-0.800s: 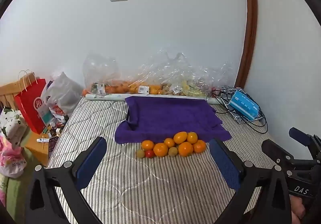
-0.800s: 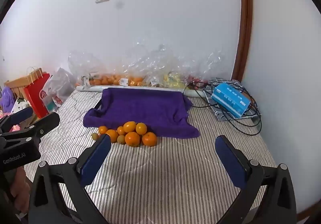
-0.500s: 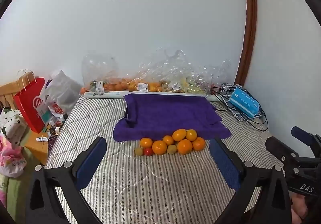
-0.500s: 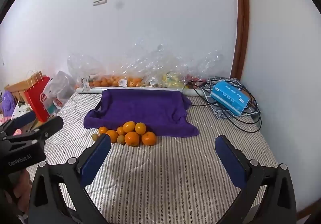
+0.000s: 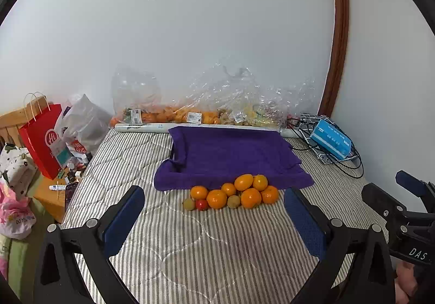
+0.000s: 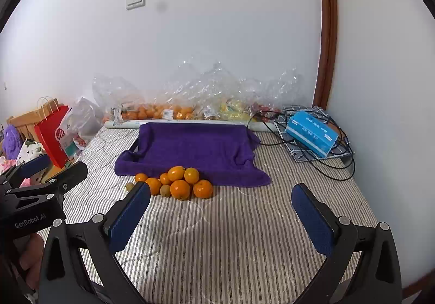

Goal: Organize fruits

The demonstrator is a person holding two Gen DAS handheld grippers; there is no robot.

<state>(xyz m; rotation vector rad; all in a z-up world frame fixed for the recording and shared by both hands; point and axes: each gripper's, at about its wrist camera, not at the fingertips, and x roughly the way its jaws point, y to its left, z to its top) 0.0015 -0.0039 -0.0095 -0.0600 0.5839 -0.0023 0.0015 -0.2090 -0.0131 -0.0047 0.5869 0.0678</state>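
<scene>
Both grippers wide open, fruit pile dead ahead and untouched

The fruit pile [image 5: 233, 192] sits on the striped mattress [image 5: 217, 249] touching the near edge of the purple towel [image 5: 231, 157], strung out left to right. It's straight in front of the left gripper [image 5: 214, 218], but off to the left of the right gripper [image 6: 221, 218], so I'd say the left is better lined up. Nothing between either set of jaws. Clear bags [image 5: 217, 102] along the far wall hold more fruit, looks like mostly oranges, hard to tell through the plastic.
</scene>
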